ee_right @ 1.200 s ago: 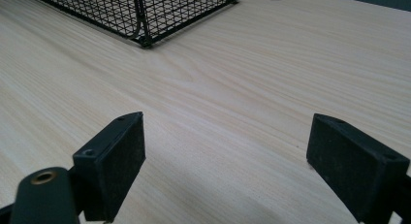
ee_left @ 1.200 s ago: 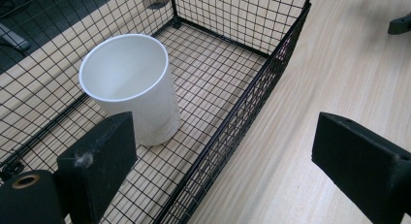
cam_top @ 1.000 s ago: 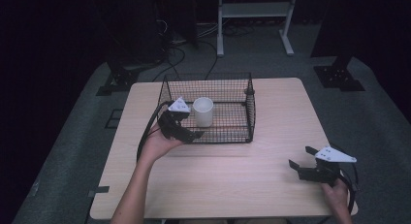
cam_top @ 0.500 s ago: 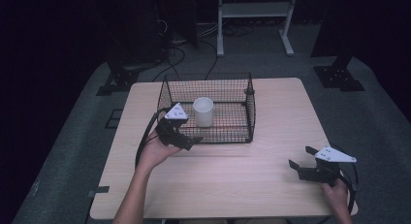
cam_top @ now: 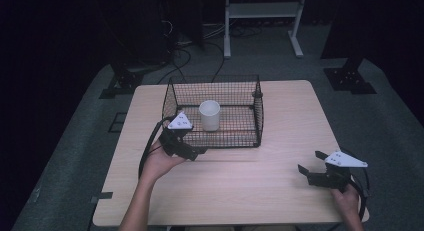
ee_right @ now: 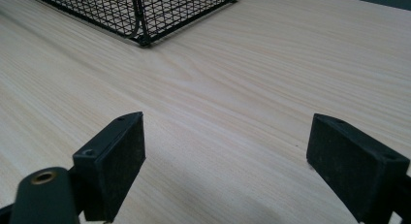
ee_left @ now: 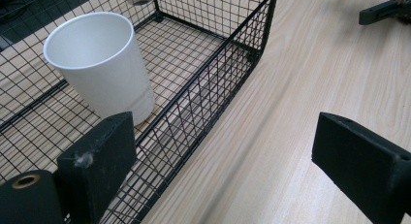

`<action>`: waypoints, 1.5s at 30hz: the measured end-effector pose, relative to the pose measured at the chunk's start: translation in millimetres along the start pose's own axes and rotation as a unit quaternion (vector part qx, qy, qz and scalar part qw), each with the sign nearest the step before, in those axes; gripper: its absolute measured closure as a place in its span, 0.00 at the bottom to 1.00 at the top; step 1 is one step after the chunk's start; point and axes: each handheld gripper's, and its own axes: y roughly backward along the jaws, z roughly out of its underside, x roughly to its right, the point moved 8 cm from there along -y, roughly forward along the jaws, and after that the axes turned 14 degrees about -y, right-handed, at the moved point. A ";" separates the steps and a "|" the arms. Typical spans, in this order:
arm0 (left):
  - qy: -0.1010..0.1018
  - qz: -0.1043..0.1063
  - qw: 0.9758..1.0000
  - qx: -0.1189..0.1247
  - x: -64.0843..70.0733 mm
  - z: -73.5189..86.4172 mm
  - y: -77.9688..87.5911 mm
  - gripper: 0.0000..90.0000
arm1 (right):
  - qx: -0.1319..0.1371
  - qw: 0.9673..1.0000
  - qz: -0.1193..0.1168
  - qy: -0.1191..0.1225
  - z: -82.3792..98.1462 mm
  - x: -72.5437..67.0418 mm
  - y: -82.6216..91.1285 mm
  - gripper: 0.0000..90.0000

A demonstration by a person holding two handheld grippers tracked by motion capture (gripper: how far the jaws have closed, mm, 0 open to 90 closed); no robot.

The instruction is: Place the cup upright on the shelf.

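Wooden surface (cam_top: 280, 136), pale grain. Black wire basket (cam_top: 257, 113) sits toward its far side. White cup (cam_top: 209, 115) stands upright inside the basket, left of centre. Left tool (cam_top: 192, 152) at the basket's near left corner, just outside the wire wall, jaws apart, nothing between them. Right tool (cam_top: 309, 163) near the surface's right front corner, well apart from the basket, jaws apart, empty.

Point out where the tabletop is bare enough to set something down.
Bare wood lies between the wire basket and the right gripper, and right of the basket to the table edge. Crowded: the basket's front-left corner, where the left gripper sits; the white cup stands inside.
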 end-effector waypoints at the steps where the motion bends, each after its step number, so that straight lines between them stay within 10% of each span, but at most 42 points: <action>1: 0.000 0.000 1.000 0.001 0.6 0.7 0.5 0.09 | 0.000 1.000 0.000 0.000 0.0 0.0 0.0 0.15; 45: 0.029 -0.008 0.999 0.037 40.9 30.6 15.7 0.09 | -0.001 1.000 0.003 -0.001 0.0 0.5 -0.5 0.15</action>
